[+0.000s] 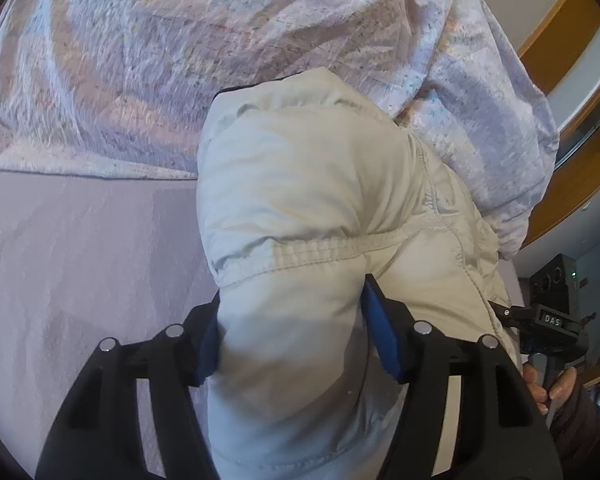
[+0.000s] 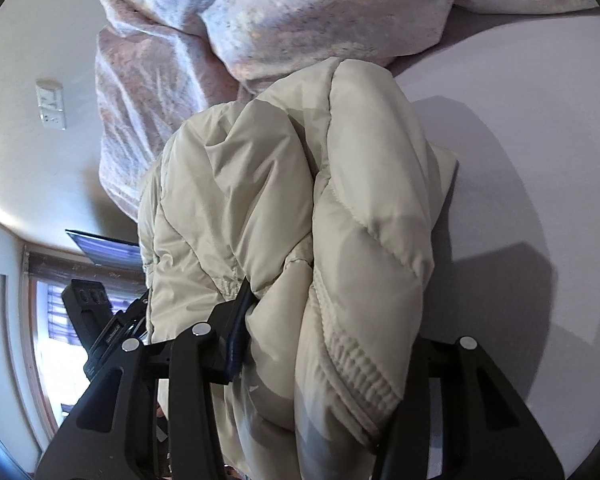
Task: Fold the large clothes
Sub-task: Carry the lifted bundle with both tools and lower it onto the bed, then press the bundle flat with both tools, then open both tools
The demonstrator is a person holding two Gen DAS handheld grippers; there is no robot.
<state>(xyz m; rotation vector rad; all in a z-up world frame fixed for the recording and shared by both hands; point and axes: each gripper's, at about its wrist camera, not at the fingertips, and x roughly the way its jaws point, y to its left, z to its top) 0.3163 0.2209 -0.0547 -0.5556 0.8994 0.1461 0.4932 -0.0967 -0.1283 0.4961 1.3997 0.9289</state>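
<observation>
From the left wrist, the left gripper (image 1: 292,344) had its blue-padded jaws pinching a thick fold of the pale padded jacket (image 1: 320,184), which bulged up over the lilac bed sheet (image 1: 80,264). A patterned duvet (image 1: 180,60) lay bunched beyond. Only this view showed the person's hand (image 1: 548,388) on the other tool's handle, at the right edge.

From the right wrist, the right gripper (image 2: 324,340) had its jaws clamped on a bunched, quilted part of the same jacket (image 2: 260,184); the right jaw was hidden under fabric. Only here appeared a wall switch (image 2: 51,106) and a window (image 2: 56,320), at the left.
</observation>
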